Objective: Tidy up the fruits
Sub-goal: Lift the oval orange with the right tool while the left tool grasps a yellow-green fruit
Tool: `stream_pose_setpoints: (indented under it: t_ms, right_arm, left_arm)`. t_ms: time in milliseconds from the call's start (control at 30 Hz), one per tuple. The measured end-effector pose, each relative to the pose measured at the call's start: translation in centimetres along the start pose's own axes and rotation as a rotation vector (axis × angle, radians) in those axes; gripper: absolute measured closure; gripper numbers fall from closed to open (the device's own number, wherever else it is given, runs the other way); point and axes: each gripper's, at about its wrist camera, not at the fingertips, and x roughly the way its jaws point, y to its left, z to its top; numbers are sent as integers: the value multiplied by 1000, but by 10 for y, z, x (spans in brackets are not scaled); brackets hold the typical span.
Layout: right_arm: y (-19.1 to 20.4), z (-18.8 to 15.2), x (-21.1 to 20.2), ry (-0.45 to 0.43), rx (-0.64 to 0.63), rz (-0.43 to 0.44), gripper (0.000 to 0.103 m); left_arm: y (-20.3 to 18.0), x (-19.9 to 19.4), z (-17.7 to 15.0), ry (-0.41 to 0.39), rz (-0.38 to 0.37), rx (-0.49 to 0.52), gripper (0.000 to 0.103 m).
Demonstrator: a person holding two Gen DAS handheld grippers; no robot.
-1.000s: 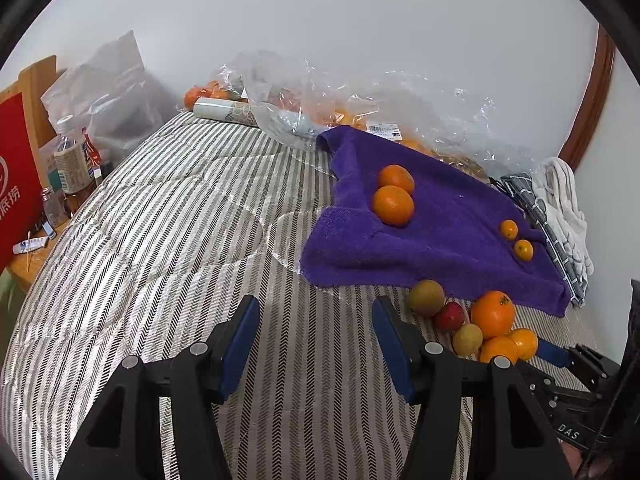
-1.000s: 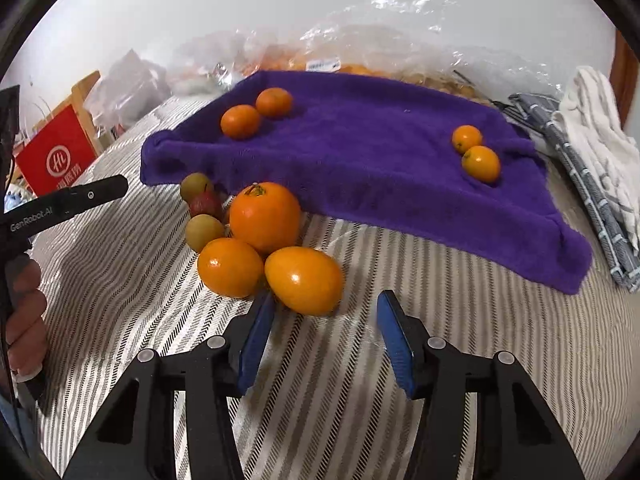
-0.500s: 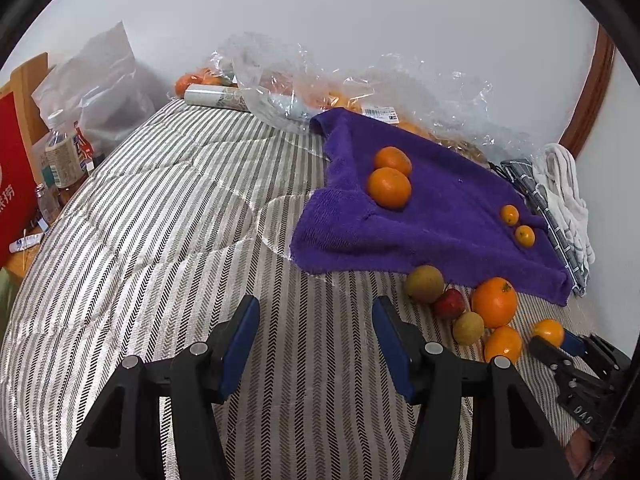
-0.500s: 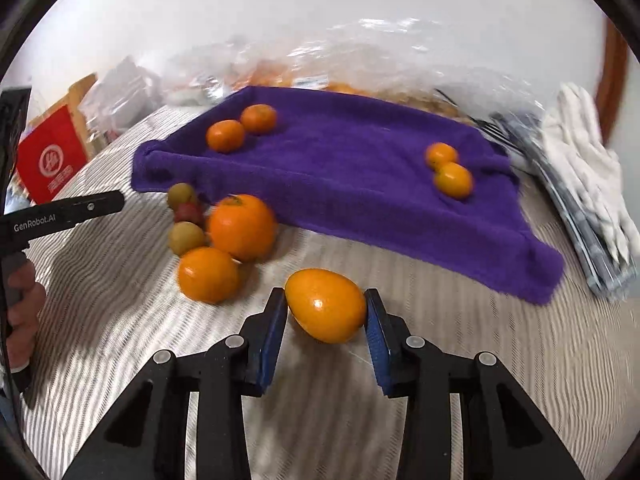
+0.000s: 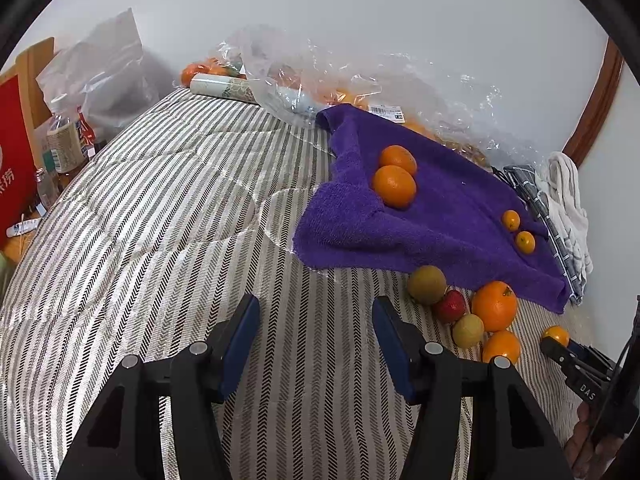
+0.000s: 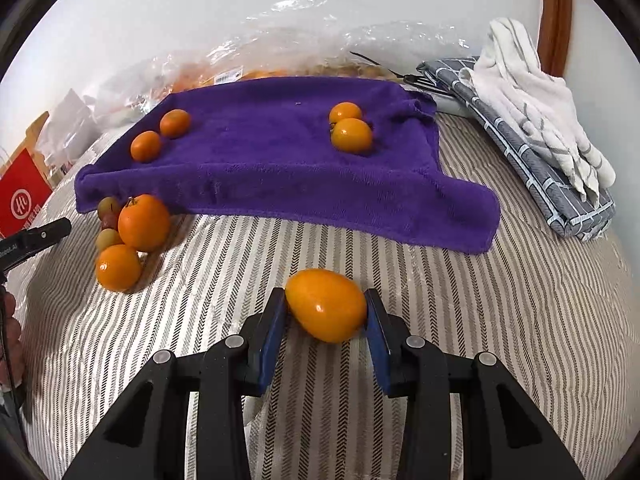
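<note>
Orange egg-shaped fruit [image 6: 326, 305] sat gripped between the right gripper's [image 6: 326, 314] blue fingers [image 6: 273, 326] above the striped bed [image 6: 500, 320], near the purple towel [image 6: 280, 168], while the left gripper [image 5: 316, 340] hung open.

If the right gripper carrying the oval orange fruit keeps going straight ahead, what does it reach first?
Probably the near hanging edge of the purple towel. Only bare striped bedcover lies between it and the right gripper, shut on the oval orange fruit. Depth is hard to judge.
</note>
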Motion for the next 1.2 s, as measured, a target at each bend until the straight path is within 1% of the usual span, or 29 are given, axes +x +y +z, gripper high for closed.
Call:
stream_pose_setpoints:
  t_ms: [100,233,333,367,400,433,500,567,600,667,733,767,833,900,967,1000,1033,1067,1100,1200]
  right_arm:
    - [2,1,1,-7,-1,-3,64]
    - [3,3,-1,-43,-6,-17,64]
    - [-2,5,-2,-54,31,-4,64]
    - [-4,6,-1,-50,45,-3,64]
    - [-4,5,-1,-50,50,-6,64]
    - [-4,5,-2,-52,52,-5,64]
    - [-4,4,-5,-68,50,19,64]
    - [-4,3,-6,-74,50,36,64]
    - [-4,3,-6,-70,53,41,64]
    - [-6,4,-5,-64,61,49,64]
    - [-6,4,-6,-67,65,59,64]
    - [-6,3,-7,-72,65,72,64]
    - [-7,3,-10,-84,69,99,64]
    - [-8,3,-11,-88,78,105,64]
    - [-9,3,-11,-89,87,105,64]
    - [-10,3,-11,-90,91,108,64]
    - [-10,2,-12,-91,95,110,64]
    - [-11,2,-12,-92,97,111,64]
    - [-11,2,-12,-91,98,112,64]
    - [-11,3,-10,-87,98,112,64]
  left_arm:
    - [1,0,0,-1,-9,-7,47]
    - [-1,1,1,5,-10,7,46]
    - [2,0,1,7,-39,-11,46]
    - [2,-1,0,10,-66,-11,47]
    - [0,-1,0,17,-94,-4,48]
    - [-3,-1,-1,20,-105,5,48]
    - [-15,-3,-3,23,-136,60,48]
    - [-27,-4,-3,22,-152,103,48]
    - [-37,-4,-2,30,-152,124,49]
    - [-51,-4,3,45,-166,135,55]
    - [-61,-3,9,56,-185,122,57]
    - [-65,-1,12,67,-184,115,58]
    - [-72,7,17,81,-179,104,61]
    - [-74,17,22,84,-151,85,64]
    - [-70,25,22,87,-130,60,70]
    - [-68,28,21,91,-127,51,76]
    - [-66,32,20,98,-138,40,77]
    - [-63,34,18,102,-170,35,77]
    - [-61,33,17,90,-180,37,77]
    - [-57,30,17,64,-179,43,77]
